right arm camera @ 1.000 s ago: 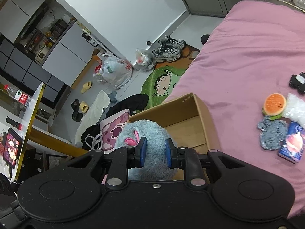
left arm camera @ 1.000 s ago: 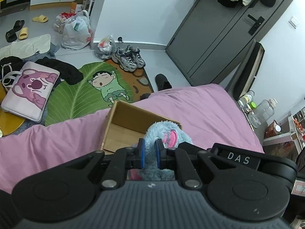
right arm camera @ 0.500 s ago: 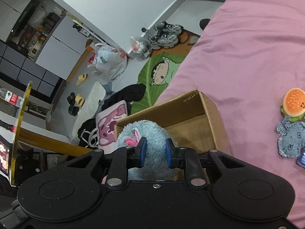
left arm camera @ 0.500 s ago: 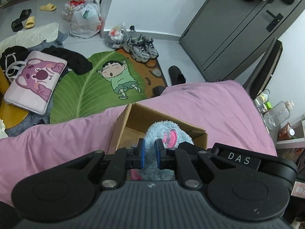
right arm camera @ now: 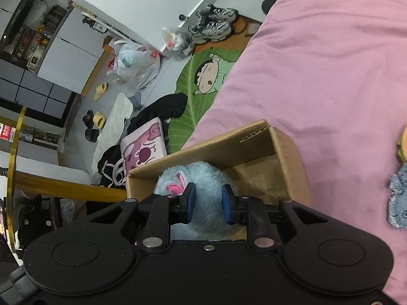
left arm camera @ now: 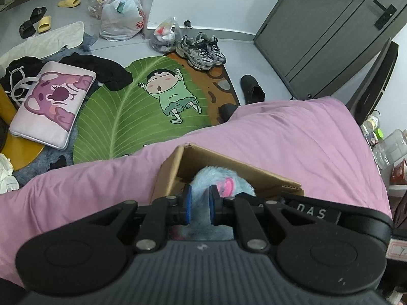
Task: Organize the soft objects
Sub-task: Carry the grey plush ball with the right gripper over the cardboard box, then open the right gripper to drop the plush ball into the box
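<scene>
A fluffy blue plush toy [left arm camera: 229, 181] with pink ear patches hangs inside an open cardboard box [left arm camera: 168, 175] on the pink bed cover [left arm camera: 279, 132]. My left gripper [left arm camera: 199, 198] is shut on the plush's fur, its blue pads pressing in from both sides. In the right wrist view the same plush [right arm camera: 203, 175] sits low between the box walls [right arm camera: 254, 147]. My right gripper [right arm camera: 207, 199] is shut on it, with fur bulging between the pads. The underside of the plush and the box floor beneath it are hidden by the grippers.
A burger plush [right arm camera: 403, 145] and a denim-blue soft toy [right arm camera: 399, 198] lie on the bed to the right of the box. Beyond the bed edge the floor holds a leaf rug [left arm camera: 122, 117], sneakers [left arm camera: 201, 50], plastic bags and a pink cushion [left arm camera: 51, 101].
Both grippers have come down with the plush. It was above the box rim and now sits lower between the box walls. The box looks nearer in both views.
</scene>
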Tool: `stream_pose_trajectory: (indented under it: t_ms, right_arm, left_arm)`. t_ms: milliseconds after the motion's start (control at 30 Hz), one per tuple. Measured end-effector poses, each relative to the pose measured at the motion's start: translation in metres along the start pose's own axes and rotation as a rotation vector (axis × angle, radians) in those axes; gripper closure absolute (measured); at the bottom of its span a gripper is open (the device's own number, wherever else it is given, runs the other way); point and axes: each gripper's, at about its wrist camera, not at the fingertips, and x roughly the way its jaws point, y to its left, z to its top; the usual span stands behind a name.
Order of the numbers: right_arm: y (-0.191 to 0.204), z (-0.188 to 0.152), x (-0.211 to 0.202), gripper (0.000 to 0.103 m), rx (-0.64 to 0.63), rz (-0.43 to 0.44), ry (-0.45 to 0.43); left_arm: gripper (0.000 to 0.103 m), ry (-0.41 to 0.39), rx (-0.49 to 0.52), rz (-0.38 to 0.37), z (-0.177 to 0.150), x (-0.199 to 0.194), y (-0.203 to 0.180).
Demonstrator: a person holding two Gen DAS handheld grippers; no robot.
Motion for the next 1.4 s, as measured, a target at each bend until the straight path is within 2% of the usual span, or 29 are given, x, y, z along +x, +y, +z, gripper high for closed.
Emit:
stream_pose_trajectory:
  t_ms: [300,433,533,700,933,1000,1100,1267,1400]
  right_arm:
    - [0.001,0.003,-0.006,0.074,0.025,0.016,0.012]
    - [0.003,0.001,-0.022,0.058,0.027,0.009,-0.014]
    - [0.004,0.000,-0.037,0.048,0.022,0.022,-0.039]
    - [0.003,-0.006,-0.058,0.040,0.012,0.031,-0.075]
    - [0.000,-0.017,-0.080,0.028,-0.020,0.012,-0.120]
    - [-0.003,-0.019,-0.086,0.025,-0.030,0.004,-0.129]
    - [-0.007,-0.023,-0.093,0.019,-0.054,-0.020,-0.145]
    - [-0.014,-0.033,-0.109,0.007,-0.065,-0.042,-0.175]
    - [-0.018,-0.036,-0.119,0.003,-0.083,-0.054,-0.188]
  left_arm:
    - [0.088,-0.001,0.001,0.038,0.005,-0.001,0.001]
    - [0.087,0.000,-0.007,0.041,0.005,-0.008,0.000]
    - [0.080,-0.012,-0.011,0.043,0.003,-0.018,0.000]
    - [0.054,-0.039,-0.009,0.053,-0.004,-0.034,-0.003]
    - [0.041,-0.096,0.005,0.075,-0.018,-0.057,-0.010]
    - [0.031,-0.114,0.000,0.075,-0.022,-0.062,-0.010]
    - [0.027,-0.138,0.004,0.083,-0.026,-0.067,-0.014]
    - [0.027,-0.125,0.012,0.095,-0.034,-0.073,-0.020]
    - [0.026,-0.128,0.044,0.092,-0.043,-0.083,-0.025]
